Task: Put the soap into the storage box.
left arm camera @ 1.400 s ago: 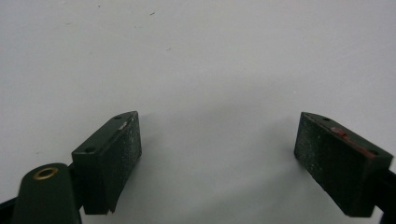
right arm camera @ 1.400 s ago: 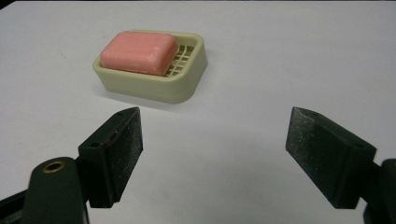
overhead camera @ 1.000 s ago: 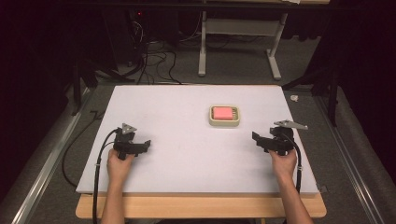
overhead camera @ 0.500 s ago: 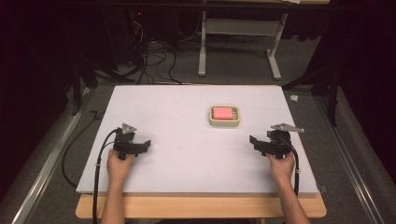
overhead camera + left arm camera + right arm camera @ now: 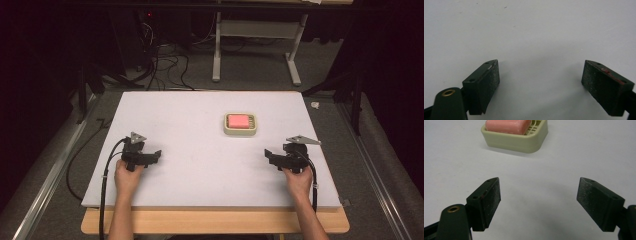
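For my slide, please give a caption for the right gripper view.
Open right gripper facing pink soap in its cream dish.

The worktop (image 5: 200, 150) has a matt, smooth pale cover over a bare wood edge (image 5: 215, 222). The soap dish (image 5: 519, 141) looks like smooth cream plastic — the pink soap (image 5: 507, 125) dull, waxy. Claw pads (image 5: 490, 82) are black, rough, speckled.

pink soap (image 5: 508, 126) — top edge cuts it off, right gripper view
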`<state>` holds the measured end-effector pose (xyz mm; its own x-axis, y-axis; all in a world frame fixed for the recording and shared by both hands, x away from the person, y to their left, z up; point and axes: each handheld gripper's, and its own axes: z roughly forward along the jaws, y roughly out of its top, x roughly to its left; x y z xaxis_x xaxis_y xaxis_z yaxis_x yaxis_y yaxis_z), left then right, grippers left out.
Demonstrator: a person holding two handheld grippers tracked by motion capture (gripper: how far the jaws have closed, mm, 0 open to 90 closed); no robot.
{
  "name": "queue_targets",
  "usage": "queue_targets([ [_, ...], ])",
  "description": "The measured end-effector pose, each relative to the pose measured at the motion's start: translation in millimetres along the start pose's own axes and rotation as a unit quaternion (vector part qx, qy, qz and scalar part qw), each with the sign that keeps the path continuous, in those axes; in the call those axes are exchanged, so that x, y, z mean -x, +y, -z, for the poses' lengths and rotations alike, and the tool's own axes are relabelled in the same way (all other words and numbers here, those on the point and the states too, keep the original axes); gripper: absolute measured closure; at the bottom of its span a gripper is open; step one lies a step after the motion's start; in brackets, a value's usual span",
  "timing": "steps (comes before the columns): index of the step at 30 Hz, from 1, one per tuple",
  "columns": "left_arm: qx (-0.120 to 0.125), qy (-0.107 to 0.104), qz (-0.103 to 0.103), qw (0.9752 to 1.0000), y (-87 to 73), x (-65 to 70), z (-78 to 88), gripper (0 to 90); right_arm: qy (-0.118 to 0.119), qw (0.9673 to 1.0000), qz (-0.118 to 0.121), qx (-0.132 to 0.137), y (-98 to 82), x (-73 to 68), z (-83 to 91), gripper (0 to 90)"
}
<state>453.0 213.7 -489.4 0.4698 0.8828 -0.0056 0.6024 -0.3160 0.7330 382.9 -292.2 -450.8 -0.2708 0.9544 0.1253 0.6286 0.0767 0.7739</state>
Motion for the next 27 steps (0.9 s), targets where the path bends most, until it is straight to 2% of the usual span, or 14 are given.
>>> queue_targets([
  [16, 0.000, 0.000, 0.000, 1.0000, 0.0, 0.0, 0.0, 15.3, -0.002, 0.9999, 0.012, -0.012, -8.1, -8.7, -10.0, 19.8],
  [27, 0.000, 0.000, 0.000, 1.0000, 0.0, 0.0, 0.0, 15.3, -0.006, 0.9993, 0.021, -0.031, -16.1, -13.2, -19.3, 19.8],
])
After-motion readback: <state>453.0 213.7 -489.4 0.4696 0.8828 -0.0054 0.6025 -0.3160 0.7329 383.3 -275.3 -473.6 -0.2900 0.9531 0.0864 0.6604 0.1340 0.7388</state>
